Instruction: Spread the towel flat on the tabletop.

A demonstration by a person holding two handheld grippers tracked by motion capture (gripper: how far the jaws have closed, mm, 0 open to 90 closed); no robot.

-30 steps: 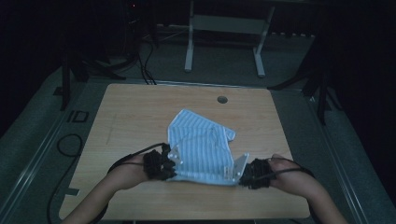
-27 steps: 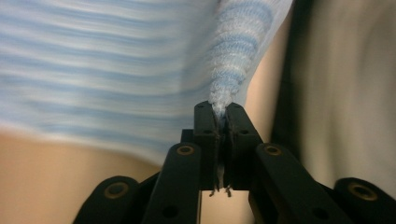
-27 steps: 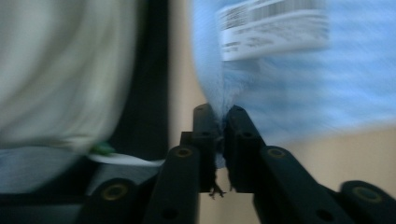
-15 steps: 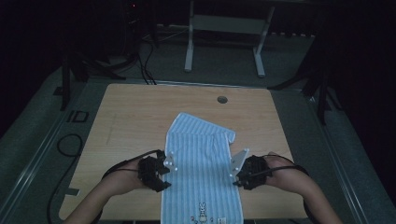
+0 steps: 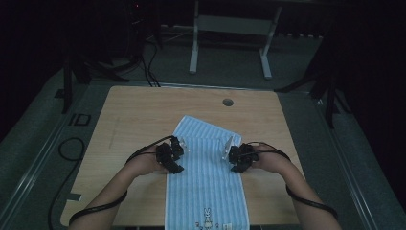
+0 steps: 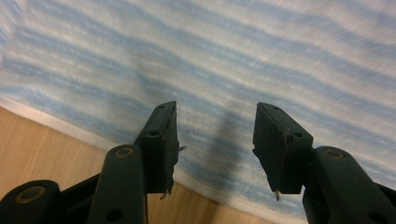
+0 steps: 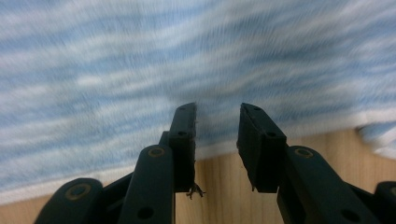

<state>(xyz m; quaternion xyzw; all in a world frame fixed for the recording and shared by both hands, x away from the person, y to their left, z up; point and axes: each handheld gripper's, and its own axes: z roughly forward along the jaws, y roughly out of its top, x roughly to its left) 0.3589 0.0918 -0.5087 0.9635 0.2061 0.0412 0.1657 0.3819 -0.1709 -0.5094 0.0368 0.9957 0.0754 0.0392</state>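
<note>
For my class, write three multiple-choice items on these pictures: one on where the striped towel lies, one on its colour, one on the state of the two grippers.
1. Where does the towel lie on the table?
A. At the far left corner
B. Down the middle, over the near edge
C. On the floor

2. What colour are its stripes?
A. Red and black
B. Green and yellow
C. Blue and white

3. How do the jaws of the left gripper and right gripper stand?
A. Apart, with nothing clamped
B. Shut on the towel
C. Shut on a cup

Answers:
1 B: the high view shows it running from mid-table over the near edge.
2 C: both gripper views show blue and white bands.
3 A: a gap shows between each pair of jaws above the cloth.
</note>
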